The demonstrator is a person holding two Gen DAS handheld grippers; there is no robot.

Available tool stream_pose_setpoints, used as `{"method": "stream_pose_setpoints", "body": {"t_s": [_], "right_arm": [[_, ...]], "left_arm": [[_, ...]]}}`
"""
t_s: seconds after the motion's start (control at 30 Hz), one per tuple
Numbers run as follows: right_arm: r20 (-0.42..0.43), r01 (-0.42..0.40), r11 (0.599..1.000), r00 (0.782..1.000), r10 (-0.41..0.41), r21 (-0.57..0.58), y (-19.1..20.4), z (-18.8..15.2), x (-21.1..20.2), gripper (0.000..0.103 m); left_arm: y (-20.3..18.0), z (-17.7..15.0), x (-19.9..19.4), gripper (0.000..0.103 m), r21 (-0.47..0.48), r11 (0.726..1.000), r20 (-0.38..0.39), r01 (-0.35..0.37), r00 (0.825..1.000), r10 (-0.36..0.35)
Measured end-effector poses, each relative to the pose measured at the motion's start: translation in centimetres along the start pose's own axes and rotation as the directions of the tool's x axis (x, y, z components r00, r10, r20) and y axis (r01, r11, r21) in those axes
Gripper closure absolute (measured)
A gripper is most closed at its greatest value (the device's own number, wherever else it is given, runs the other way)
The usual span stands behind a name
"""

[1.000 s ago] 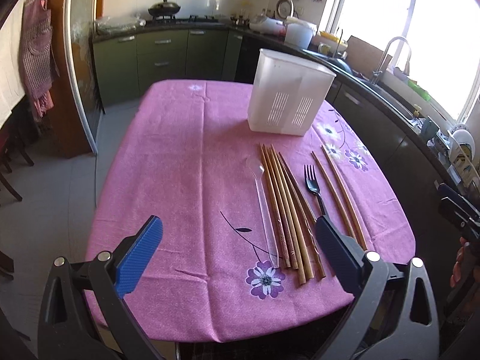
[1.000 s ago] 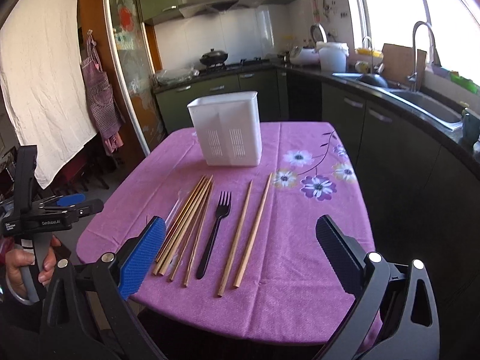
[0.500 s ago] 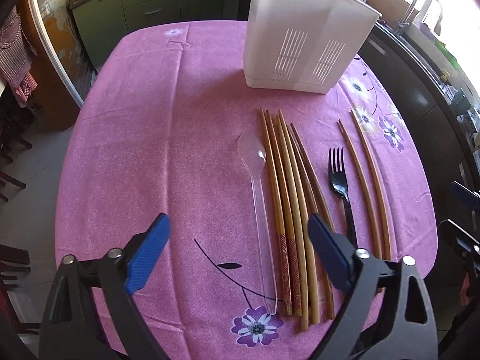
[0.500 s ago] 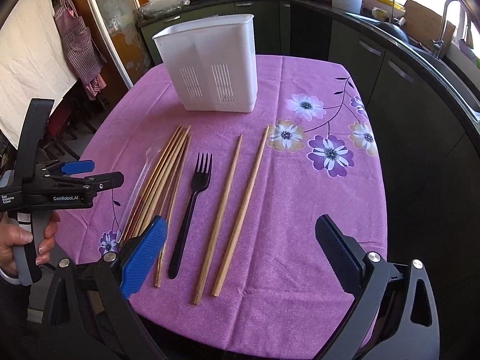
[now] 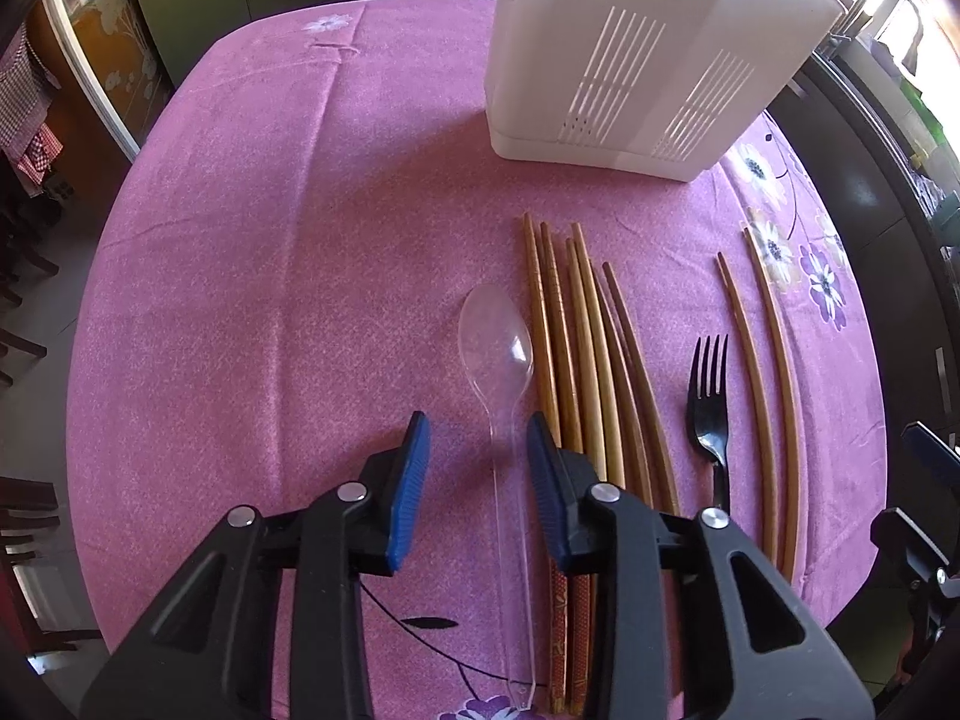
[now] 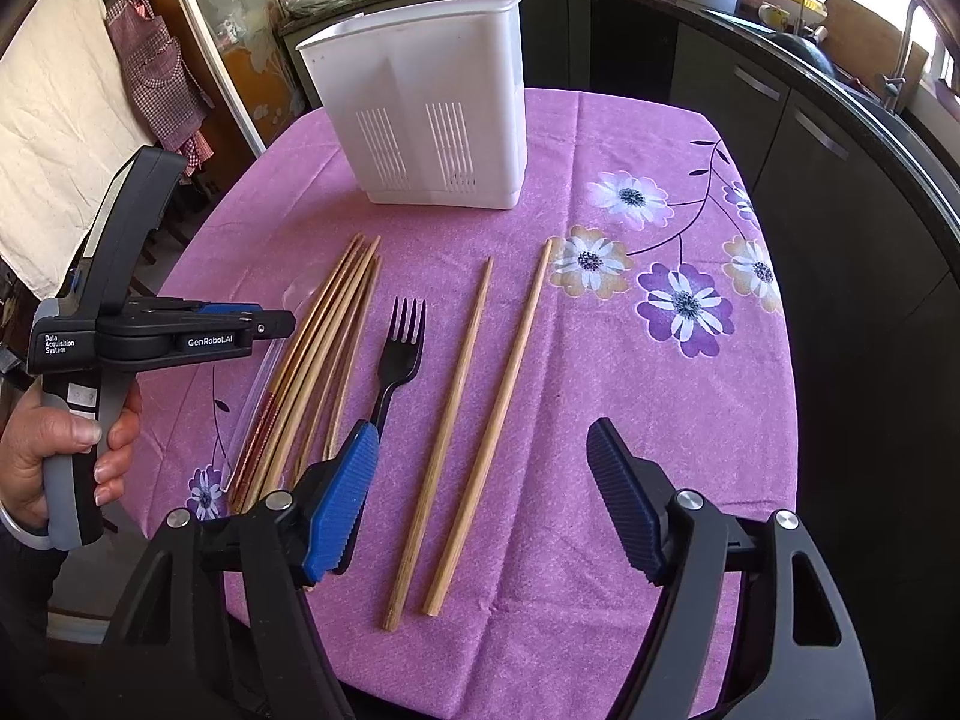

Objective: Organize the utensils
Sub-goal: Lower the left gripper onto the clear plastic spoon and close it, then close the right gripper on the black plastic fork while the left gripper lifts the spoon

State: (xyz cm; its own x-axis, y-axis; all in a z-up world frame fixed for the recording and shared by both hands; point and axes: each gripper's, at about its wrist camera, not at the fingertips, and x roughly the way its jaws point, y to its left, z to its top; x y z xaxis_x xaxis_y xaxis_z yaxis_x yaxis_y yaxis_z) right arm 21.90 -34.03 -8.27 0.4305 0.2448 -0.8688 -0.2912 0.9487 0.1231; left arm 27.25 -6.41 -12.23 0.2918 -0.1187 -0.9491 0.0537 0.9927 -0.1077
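Starting at the left of the desk [image 5: 240, 300], my left hand-held gripper [image 5: 477, 480] hangs over the clear plastic spoon [image 5: 501, 372], pointing steeply down. The spoon's long axis runs near to far, bowl at the far end, handle coming toward me, and that handle passes straight between the two blue pads. The jaws are closing and have come narrow, but I see pink cloth on both sides of the handle, so I judge the pads are not yet pressing it. The jaws close across the handle, which is what a pinch on the thin stem wants.

Just right of the spoon lies the bundle of chopsticks [image 5: 576, 360], parallel to it and very close to my right-hand pad; I judge that pad could catch the nearest stick. Next comes the black fork [image 6: 399, 354], tines far. Right again, the pair of loose chopsticks [image 6: 480, 420] lies near to far between the pads of my right hand-held gripper [image 6: 483, 501], whose jaws are closing but stand wide, gripping nothing.

The white utensil holder [image 6: 438, 114] stands upright at the far end, beyond every tip.
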Motion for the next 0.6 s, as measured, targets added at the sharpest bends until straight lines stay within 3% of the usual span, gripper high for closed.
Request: {"method": "stream_pose_setpoints", "body": {"t_s": [0.27,0.4,0.6], "right_arm": [[0.001,0.001,1.000,1.000,-0.001,0.004,-0.3,0.0,0.2,0.031],[-0.001,0.001,1.000,1.000,-0.001,-0.004,-0.2,-0.1,0.2,0.031],[-0.009,0.004,1.000,1.000,-0.004,-0.014,0.1,-0.3,0.3,0.031]], "left_arm": [[-1.0,0.6,0.6,0.076,0.005,1.000,-0.019,-0.018,1.000,0.018],[-1.3,0.5,0.8,0.087,0.005,1.000,-0.031,-0.015,0.999,0.015],[-1.8,0.6,1.3,0.094,0.013,1.000,-0.031,-0.028,0.999,0.029]]}}
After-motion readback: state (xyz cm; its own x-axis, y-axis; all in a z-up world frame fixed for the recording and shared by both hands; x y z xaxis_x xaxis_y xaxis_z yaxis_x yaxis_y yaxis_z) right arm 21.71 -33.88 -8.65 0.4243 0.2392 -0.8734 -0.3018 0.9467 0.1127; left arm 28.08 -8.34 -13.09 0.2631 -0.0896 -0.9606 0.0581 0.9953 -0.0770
